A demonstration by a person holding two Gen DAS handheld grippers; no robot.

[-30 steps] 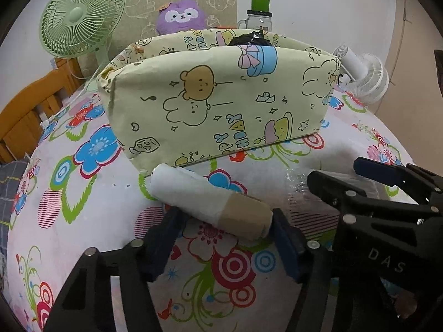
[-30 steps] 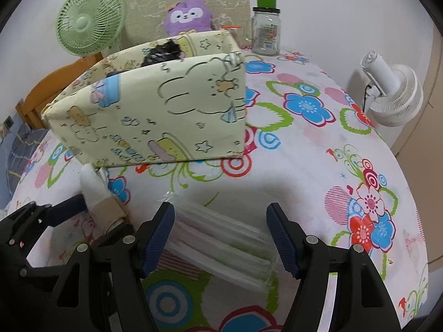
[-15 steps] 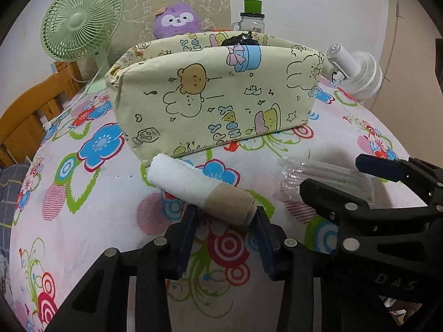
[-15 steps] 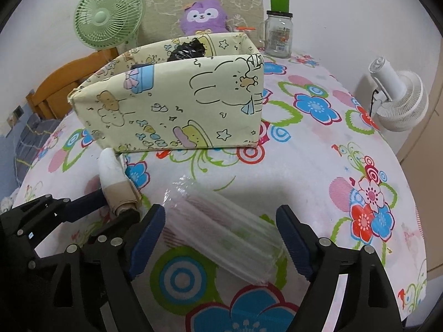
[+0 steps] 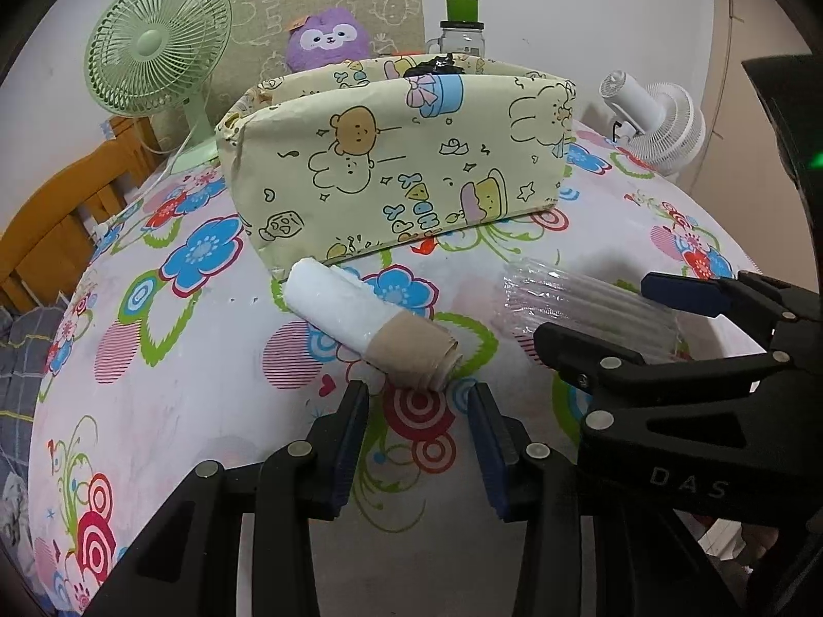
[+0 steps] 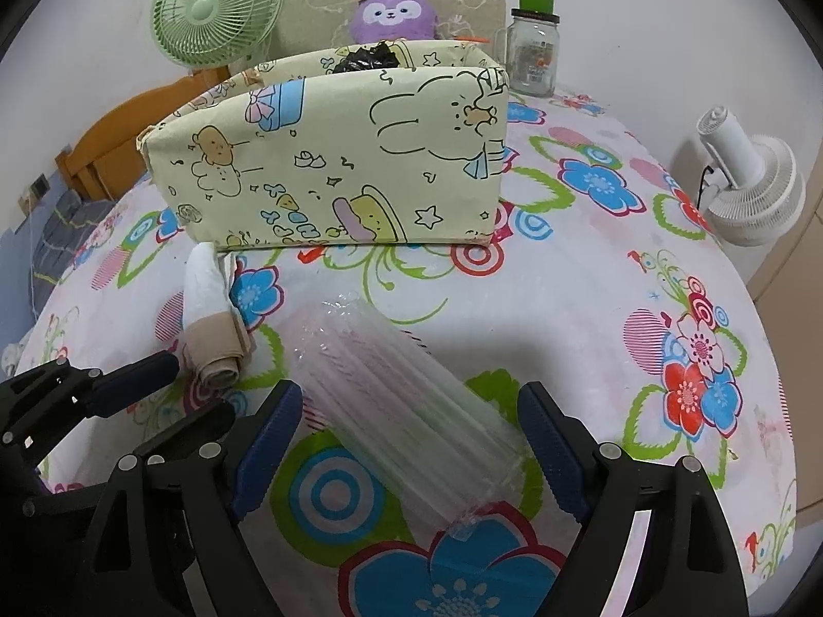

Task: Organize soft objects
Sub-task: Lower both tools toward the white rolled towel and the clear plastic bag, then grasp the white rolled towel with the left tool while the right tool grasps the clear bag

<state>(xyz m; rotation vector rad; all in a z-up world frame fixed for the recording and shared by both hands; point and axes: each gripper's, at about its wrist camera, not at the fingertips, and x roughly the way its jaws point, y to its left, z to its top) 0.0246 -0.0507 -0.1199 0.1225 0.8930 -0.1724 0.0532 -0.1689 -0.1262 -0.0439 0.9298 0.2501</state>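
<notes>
A white plastic-bag roll on a brown cardboard core (image 5: 370,326) lies on the floral tablecloth, also seen in the right wrist view (image 6: 213,319). My left gripper (image 5: 419,427) is open, just short of the roll's core end, not touching it. A clear plastic packet (image 6: 411,411) lies across the cloth between the open fingers of my right gripper (image 6: 411,442); it also shows in the left wrist view (image 5: 586,308). A cream cartoon-print fabric box (image 5: 401,164) stands behind both, with a black item (image 6: 368,59) inside.
A green fan (image 5: 154,46), a purple plush (image 5: 329,38) and a glass jar with green lid (image 6: 532,46) stand behind the box. A white fan (image 6: 751,190) sits at the table's right edge. A wooden chair (image 5: 46,226) is at left.
Both grippers have pulled back toward the near table edge. The left gripper's fingers, earlier around the roll's core end, now sit short of it and have narrowed. The roll and packet stay put.
</notes>
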